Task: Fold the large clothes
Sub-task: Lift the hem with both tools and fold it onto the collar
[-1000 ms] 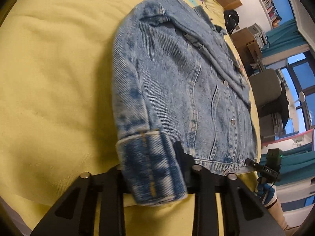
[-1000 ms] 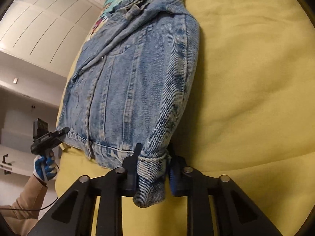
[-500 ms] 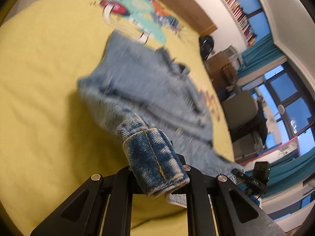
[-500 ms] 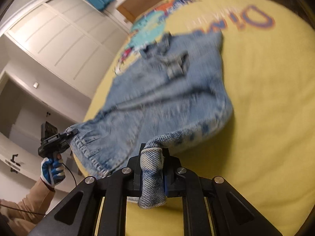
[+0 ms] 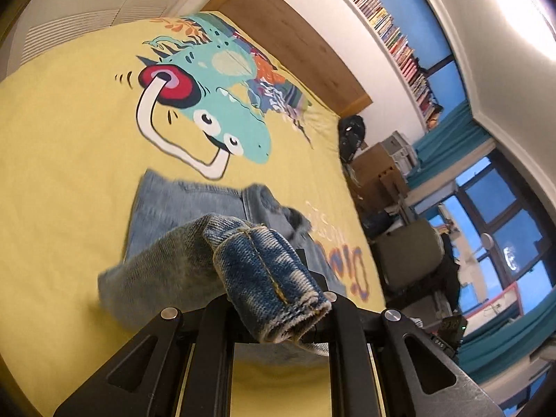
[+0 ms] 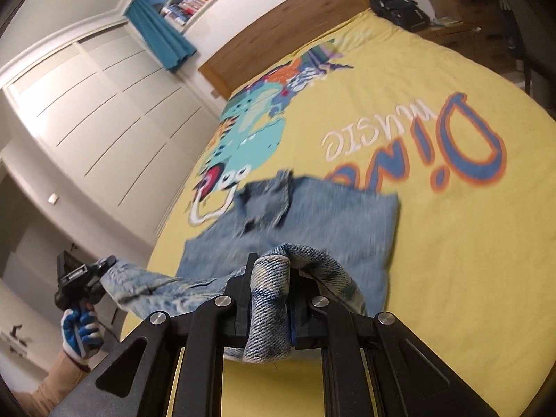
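Faded blue denim jacket [image 5: 166,222], partly lifted off yellow bed cover with green dinosaur print [image 5: 69,139]. Left tongs [image 5: 274,299] pinched tight on one dark rolled sleeve cuff [image 5: 267,278]. Right tongs [image 6: 270,295] pinched tight on other pale sleeve cuff [image 6: 269,299]. Collar end lying on bed, blurry.
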Motion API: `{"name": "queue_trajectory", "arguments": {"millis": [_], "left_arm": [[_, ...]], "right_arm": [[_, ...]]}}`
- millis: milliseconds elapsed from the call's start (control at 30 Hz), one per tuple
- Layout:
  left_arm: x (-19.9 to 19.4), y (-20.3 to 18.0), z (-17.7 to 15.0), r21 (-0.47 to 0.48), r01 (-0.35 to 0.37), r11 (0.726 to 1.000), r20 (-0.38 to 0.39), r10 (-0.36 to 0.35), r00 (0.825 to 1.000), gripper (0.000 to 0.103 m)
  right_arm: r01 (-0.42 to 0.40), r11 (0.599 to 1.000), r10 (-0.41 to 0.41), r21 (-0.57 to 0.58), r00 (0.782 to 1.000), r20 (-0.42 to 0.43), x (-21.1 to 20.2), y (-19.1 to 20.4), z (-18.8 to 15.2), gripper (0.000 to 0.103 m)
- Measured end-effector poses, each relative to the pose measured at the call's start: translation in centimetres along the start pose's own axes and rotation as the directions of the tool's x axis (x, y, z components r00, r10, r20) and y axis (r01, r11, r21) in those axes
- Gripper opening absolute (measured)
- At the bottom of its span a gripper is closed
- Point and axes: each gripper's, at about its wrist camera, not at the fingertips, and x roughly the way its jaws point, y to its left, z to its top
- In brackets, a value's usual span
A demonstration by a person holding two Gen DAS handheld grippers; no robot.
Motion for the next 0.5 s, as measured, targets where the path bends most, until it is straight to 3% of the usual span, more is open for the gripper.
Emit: {"name": "queue_trajectory", "arguments": {"millis": [200,367,500], "left_arm": [[5.9,2.7,3.1,-0.044,-0.071,0.997,-0.026,0.070,0.997,0.010],[11.6,6.2,4.4,-0.066,-0.197,0.978,-0.109,0.189,0.976,0.010],[14.4,8.5,4.6,-0.073,-0.260,0.963,-0.158,0.246,0.956,0.013]], "right_arm": [[0.063,0.994,-0.060,0.085,0.997,-0.044,6.6,-3.1,3.5,0.013],[0.127,0.979,-0.113,0.161,0.989,-0.095,11.8,-5.7,4.4,0.014],[0.134,0.963,-0.110,0.235,0.987,-0.114,14.4,-7.9,4.8,0.018]]}}
